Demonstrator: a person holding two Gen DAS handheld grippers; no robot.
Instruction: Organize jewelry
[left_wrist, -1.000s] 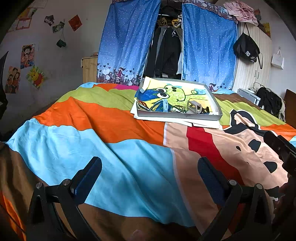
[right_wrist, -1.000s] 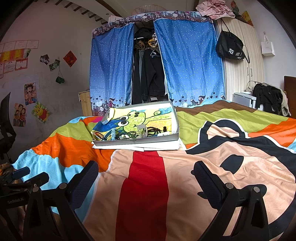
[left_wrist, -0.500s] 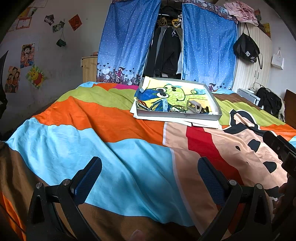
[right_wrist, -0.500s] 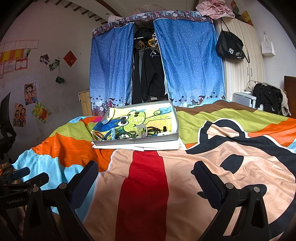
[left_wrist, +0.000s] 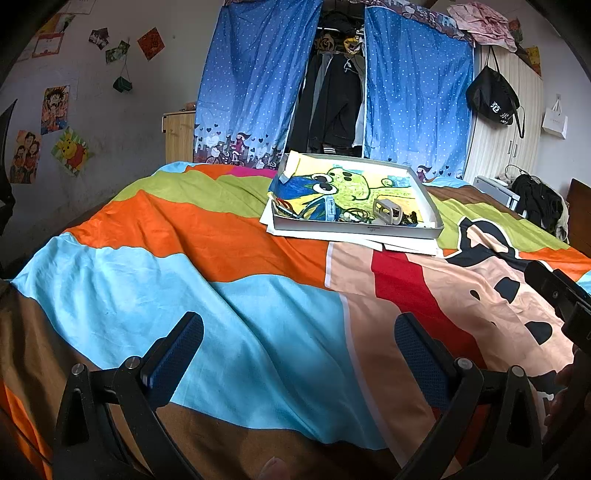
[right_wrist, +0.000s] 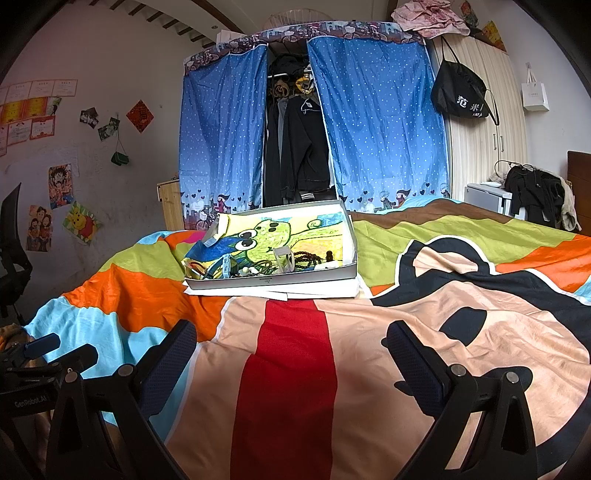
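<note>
Clearly nothing is in hand yet: the left gripper (left_wrist: 298, 341) and the right gripper (right_wrist: 291, 341) both hover over the bedspread (left_wrist: 229, 288) with their tongs spread wide apart and empty. The jewelry (right_wrist: 280, 264) lies well away from both, heaped along the near edge of a shallow tray (right_wrist: 273, 282) that sits on loose white paper (right_wrist: 317, 291) in the middle of the bed. A colourful cartoon drawing (right_wrist: 280, 236) lines the tray.

The main risk, as I judge it, is the tangle. Beads, cords and small pieces seem piled together, so closing on one strand could drag its neighbours out with it, or lift the light tray. The tray also rests on soft cloth and slippery paper, so a push from a finger could slide or tip it and spill small items into the folds of the bedspread, where they would be hard to find. The pieces are small enough that a wide-open grip coming in low might pinch the drawing as well.

As for writing, the body of the left gripper, seen at the edge of the right wrist view, carries the label "GenRobot.AI" (right_wrist: 31, 400). A black bag (right_wrist: 460, 92) hanging on the wardrobe shows white Chinese characters, and a red paper square (right_wrist: 140, 115) on the wall bears one too; I cannot read them surely.
</note>
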